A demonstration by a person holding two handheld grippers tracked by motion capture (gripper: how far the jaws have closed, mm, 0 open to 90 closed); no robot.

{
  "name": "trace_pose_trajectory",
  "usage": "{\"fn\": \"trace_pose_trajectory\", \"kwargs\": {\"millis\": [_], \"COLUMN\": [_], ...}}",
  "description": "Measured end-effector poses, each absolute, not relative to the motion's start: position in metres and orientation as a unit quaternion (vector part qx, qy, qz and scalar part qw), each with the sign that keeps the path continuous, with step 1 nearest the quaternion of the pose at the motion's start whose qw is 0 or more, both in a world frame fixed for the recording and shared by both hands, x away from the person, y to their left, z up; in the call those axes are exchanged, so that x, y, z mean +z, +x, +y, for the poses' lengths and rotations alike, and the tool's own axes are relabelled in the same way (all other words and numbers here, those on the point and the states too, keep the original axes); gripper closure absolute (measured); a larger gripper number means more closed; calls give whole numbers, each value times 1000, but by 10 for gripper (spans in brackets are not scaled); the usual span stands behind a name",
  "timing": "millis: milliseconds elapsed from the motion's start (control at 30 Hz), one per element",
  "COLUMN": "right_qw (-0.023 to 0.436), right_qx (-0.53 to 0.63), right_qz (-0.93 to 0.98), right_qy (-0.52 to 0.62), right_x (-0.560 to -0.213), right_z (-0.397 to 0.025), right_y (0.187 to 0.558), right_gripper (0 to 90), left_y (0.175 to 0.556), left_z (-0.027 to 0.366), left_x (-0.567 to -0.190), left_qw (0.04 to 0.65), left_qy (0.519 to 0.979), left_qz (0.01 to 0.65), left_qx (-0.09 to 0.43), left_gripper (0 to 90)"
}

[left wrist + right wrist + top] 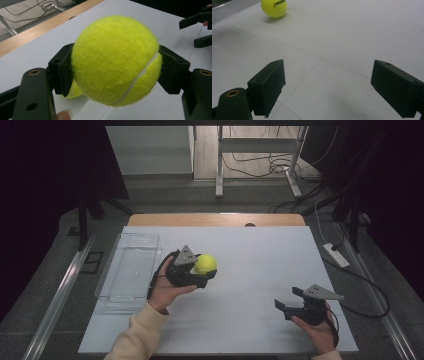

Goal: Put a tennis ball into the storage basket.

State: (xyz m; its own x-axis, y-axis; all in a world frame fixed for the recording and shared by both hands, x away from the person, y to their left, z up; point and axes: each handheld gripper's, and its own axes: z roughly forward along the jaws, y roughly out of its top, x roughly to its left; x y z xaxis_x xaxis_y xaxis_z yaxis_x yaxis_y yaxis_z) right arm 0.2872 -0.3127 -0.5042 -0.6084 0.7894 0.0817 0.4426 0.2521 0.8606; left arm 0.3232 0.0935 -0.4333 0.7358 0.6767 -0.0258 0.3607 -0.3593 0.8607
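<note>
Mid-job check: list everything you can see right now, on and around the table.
tennis ball: one, yellow-green, clamped in the left hand-held gripper
second tennis ball: one, yellow-green with dark print, lying on the table
tray: one, clear plastic, left side of the table, looks empty
table: one, white top with a wooden far edge
power strip: one, white, on the floor to the right
cables: several, dark, on the floor beyond the table
left hand-held gripper: one, black, shut on the ball
right hand-held gripper: one, black, open, near right of the table
hands: two, left hand and right hand, cream sleeves
</note>
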Motion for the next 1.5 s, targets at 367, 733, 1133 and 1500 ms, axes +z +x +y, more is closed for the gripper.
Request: {"fn": "trace_pose_trajectory", "kwargs": {"millis": [367, 733, 1133, 1500], "right_qw": [189, 188, 190, 190], "right_qx": [461, 462, 462, 462], "right_qz": [769, 768, 766, 766], "right_qy": [400, 403, 405, 405], "right_x": [-504, -504, -504, -504], "right_z": [-312, -313, -313, -314], "right_y": [287, 287, 287, 287], "right_gripper": [122, 123, 123, 123], "left_y": [322, 323, 322, 322], "left_z": [103, 115, 128, 137], "left_x": [-427, -423, -417, -414], "left_qw": [473, 481, 487, 491], "left_qy": [797, 787, 777, 770], "left_qz": [330, 340, 347, 356], "left_qx": [180, 185, 194, 199], "left_gripper": [271, 272, 271, 272]}}
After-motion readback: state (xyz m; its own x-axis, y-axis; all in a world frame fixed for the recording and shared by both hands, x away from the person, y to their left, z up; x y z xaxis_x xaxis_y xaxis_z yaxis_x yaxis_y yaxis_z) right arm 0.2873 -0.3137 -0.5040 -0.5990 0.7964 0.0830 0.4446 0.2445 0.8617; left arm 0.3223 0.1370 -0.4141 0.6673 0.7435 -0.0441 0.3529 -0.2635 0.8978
